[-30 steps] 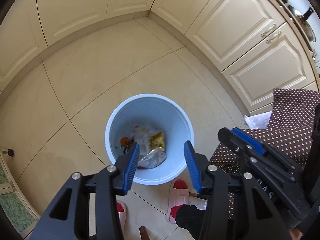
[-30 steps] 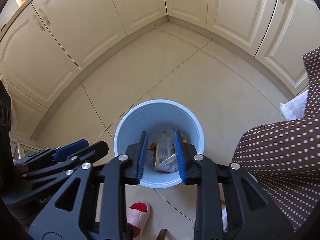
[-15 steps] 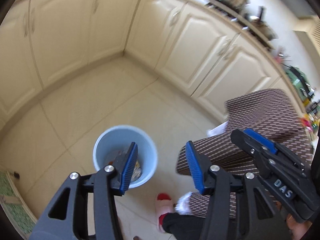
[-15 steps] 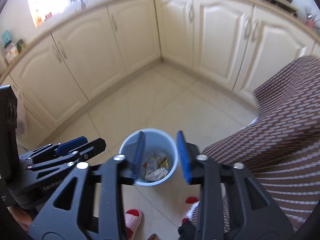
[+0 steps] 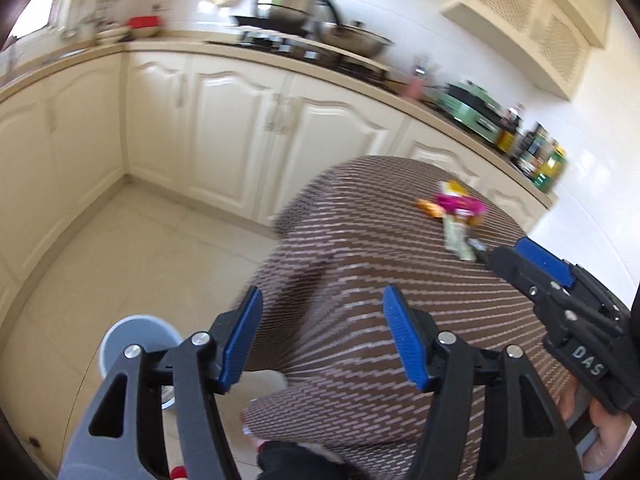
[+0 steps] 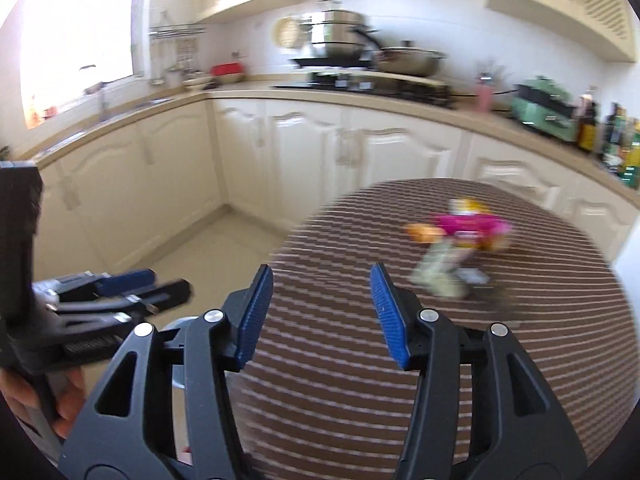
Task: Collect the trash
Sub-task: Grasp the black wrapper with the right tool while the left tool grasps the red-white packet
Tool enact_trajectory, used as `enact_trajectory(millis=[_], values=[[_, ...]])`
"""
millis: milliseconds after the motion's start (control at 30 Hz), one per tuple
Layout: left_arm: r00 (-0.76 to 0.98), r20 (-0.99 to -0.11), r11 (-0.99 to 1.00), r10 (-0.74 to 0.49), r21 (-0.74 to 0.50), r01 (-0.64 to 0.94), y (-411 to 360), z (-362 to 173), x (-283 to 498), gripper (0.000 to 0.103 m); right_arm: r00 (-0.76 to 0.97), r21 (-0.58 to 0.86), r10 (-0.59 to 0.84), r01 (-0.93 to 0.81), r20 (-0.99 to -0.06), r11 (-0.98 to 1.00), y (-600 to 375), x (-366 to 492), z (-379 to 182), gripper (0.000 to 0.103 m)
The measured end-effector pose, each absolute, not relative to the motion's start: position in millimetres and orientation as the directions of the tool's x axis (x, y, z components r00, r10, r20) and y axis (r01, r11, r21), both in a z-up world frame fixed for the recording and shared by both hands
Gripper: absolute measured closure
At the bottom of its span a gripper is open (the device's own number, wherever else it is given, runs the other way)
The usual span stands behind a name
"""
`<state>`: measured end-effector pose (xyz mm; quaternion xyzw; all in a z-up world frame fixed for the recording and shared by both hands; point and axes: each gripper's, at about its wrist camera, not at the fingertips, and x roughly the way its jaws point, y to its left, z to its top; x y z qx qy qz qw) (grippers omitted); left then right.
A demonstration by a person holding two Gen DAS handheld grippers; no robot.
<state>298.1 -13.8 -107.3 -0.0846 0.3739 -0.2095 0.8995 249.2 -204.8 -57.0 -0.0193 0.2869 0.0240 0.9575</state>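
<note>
Wrappers [image 6: 460, 236] lie on the table [image 6: 520, 360], beyond both empty, parted jaws.

bright daylight, motion blur (fisheye edges)

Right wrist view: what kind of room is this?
A home kitchen, most likely. Cream base cabinets run under an L-shaped counter, steel pots sit on a hob, and bottles line the counter's far end. Wrappers lie on a brown-clothed table.
</note>
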Motion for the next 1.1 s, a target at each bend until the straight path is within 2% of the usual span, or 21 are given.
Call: enact_trajectory(millis=[233,500,533,567,667,900,1100], values=[[0.569,-0.678,0.877,-0.465,-0.263,0.403,-108.6,-103.5,309.9,0.038,0.744,-0.122,-0.135,0.073,-0.654,0.990,-305.6,267.6,-81.9,0.049],[0.531,-0.714,0.866,-0.456,-0.219,0.450,-170.4,-114.2,334.9,0.038,0.668,-0.184,-0.141,0.006,-0.731,0.983,-326.4,312.2,-114.7,0.049],[0.534,-0.714,0.866,-0.453,-0.210,0.454,-176.7,-114.6,336.9,0.038,0.663,-0.181,-0.136,0.001,-0.736,0.984,-327.6,315.6,-116.6,0.053],[0.535,-0.713,0.864,-0.453,-0.205,0.459,-181.2,-113.7,338.2,0.038,0.654,-0.151,-0.101,-0.020,-0.750,0.988,-331.6,320.2,-120.1,0.066],[0.544,-0.715,0.858,-0.439,-0.153,0.490,-199.7,-112.8,340.0,0.038,0.666,-0.114,-0.086,0.002,-0.741,0.994,-342.2,319.6,-118.7,0.081],[0.602,-0.712,0.813,-0.361,0.075,0.577,-254.4,-112.9,335.2,0.038,0.725,-0.018,-0.097,0.115,-0.682,0.993,-375.1,304.4,-106.9,0.085],[0.588,-0.755,0.802,-0.292,0.141,0.580,-279.2,-125.4,352.7,0.040,0.734,0.024,-0.075,0.124,-0.675,0.992,-382.2,304.5,-104.3,0.085]])
